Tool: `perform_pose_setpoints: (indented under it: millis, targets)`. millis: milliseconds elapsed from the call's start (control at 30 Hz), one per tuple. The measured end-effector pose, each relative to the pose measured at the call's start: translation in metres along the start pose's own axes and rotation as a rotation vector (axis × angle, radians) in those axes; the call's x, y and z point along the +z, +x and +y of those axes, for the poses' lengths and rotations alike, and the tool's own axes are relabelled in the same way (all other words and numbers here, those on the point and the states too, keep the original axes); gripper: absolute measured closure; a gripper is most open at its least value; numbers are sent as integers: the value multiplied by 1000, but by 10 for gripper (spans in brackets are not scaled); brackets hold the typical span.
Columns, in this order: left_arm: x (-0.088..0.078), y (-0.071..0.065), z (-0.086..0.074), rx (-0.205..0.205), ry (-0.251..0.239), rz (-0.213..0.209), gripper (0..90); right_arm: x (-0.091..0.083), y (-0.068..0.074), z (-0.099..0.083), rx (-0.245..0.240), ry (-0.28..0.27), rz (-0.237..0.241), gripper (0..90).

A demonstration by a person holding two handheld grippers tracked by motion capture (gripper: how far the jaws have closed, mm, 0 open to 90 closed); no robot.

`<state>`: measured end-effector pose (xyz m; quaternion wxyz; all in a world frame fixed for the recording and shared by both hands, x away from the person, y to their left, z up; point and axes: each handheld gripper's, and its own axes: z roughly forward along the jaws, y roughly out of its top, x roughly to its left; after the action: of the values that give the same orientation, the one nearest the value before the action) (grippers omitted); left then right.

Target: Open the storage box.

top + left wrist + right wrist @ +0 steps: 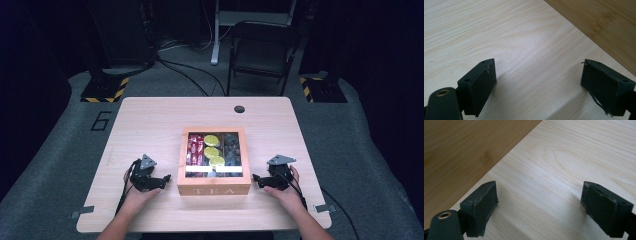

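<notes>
The wooden tea box (pixel 214 161) is sitting near the middle of the light wooden table (pixel 150 125), toward the person's edge, with the word TEA on its front wall and a clear lid showing red packets (pixel 194 149), yellow round packets (pixel 212 148) and dark packets (pixel 231 147) inside. Nothing is lying between the tea box and either gripper; bare tabletop is separating them. Beyond the tea box, a round cable hole (pixel 239 109) is showing near the far edge of the table. Past that edge, a dark folding chair (pixel 261 50) is standing on grey floor, with black cables running across the floor and two stands with yellow-and-black striped bases (pixel 105 90) flanking the table in a dim room. The left gripper (pixel 161 181) is resting on the table just left of the tea box, its hand lying low and its jaws pointing toward the box's side wall; the jaws are standing wide apart with nothing between them, as the left gripper view (pixel 536 80) is showing. The right gripper (pixel 260 181) is mirroring this just right of the tea box, jaws likewise spread wide and holding nothing, with the box wall (pixel 461 152) lying close ahead in the right gripper view.
</notes>
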<state>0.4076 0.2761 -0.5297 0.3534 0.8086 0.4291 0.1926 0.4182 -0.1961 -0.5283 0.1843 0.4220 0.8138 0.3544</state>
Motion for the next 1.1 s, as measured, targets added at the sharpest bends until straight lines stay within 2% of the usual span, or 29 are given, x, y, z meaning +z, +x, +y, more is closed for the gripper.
perform_pose_setpoints:
  millis: [333,567,600,633,667,700,733,767,800,833,900,1000,1100]
  targets:
    - [1,-2,1,-10,4,8,112,0,0,0,4,-11,-8,133]
    - [1,-1,1,1,8,14,112,0,1,0,12,-5,-2,139]
    - [1,-3,1,-21,3,14,113,-1,0,0,13,-4,-1,145]
    - [2,-3,1,-24,3,19,114,-1,1,-1,14,-7,-3,148]
    - [1,-3,2,-17,12,18,113,-1,1,-1,22,0,-2,153]
    - [2,-4,2,-25,2,25,113,-1,0,-1,5,-7,-1,161]
    - [2,-4,2,-27,5,22,114,-2,1,-1,8,-10,-1,169]
    - [1,-3,3,-12,19,20,115,-3,0,-1,7,-7,2,179]
    - [2,-4,2,-27,6,23,115,-3,1,-1,10,-8,0,192]
    - [1,-3,3,-16,16,20,116,-3,1,-2,16,-8,-1,202]
    - [1,-4,3,-32,6,19,131,-4,0,-2,8,-9,-2,208]
    - [0,-4,3,-17,13,16,160,-5,1,-1,28,-9,-6,238]
    - [0,-6,4,-35,7,15,169,-6,-1,-1,28,-8,-7,268]
